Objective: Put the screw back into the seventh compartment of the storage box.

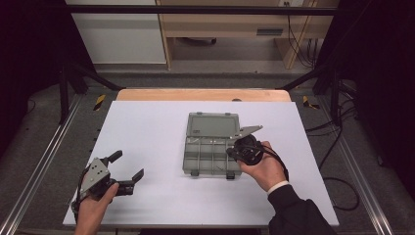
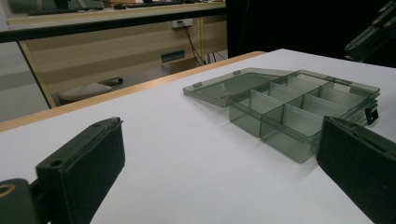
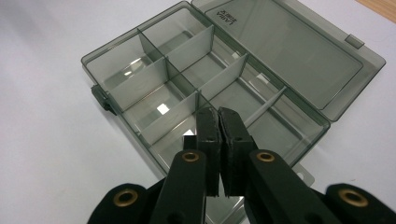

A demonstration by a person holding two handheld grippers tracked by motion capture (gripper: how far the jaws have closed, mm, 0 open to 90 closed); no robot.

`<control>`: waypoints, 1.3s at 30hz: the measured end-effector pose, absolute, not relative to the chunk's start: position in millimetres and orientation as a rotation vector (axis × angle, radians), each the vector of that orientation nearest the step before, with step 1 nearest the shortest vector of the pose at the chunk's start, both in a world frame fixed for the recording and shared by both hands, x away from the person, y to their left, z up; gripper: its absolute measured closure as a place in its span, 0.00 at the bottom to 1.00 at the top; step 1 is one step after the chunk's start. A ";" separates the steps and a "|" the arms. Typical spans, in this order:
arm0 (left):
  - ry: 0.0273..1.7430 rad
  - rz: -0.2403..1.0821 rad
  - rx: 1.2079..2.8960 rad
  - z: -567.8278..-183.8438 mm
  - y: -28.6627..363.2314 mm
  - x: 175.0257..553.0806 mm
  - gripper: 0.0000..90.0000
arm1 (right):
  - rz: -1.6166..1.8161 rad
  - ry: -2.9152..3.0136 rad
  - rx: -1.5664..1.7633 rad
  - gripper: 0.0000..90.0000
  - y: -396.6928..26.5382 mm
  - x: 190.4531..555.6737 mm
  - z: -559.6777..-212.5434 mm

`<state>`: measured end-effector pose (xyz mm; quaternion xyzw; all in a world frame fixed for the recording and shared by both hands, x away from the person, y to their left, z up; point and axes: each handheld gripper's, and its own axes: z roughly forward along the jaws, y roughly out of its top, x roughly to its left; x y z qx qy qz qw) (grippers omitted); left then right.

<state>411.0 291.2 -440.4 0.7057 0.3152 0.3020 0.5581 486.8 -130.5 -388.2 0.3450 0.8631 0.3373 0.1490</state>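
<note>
Fingers of the right gripper (image 3: 218,122) are pressed together with nothing between them, poised over the near compartments of the organizer box (image 3: 205,88) in the right gripper view. In the high view this right gripper (image 1: 234,152) sits right of centre, at the box's lower right corner, held by the person's right hand (image 1: 266,169). The smoky transparent organizer box (image 1: 212,152) lies in the middle of the white desk (image 1: 147,137) with its lid (image 1: 214,125) folded flat toward the top of the frame. At lower left of the high view, the left gripper (image 1: 128,166) has its fingers spread wide, holding nothing, well apart from the box.
</note>
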 end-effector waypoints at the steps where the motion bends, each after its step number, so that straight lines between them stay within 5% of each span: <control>1: 0.744 0.712 1.664 -440.4 291.3 410.9 0.01 | 0.958 2.484 0.990 0.97 -130.6 487.5 -388.7; 28: 0.741 0.710 1.667 -440.5 290.7 411.2 0.01 | 0.939 2.529 1.030 0.97 -110.6 494.0 -420.9; 39: 0.739 0.709 1.671 -440.5 290.4 411.3 0.01 | 0.978 2.451 1.036 0.51 -113.1 491.7 -415.2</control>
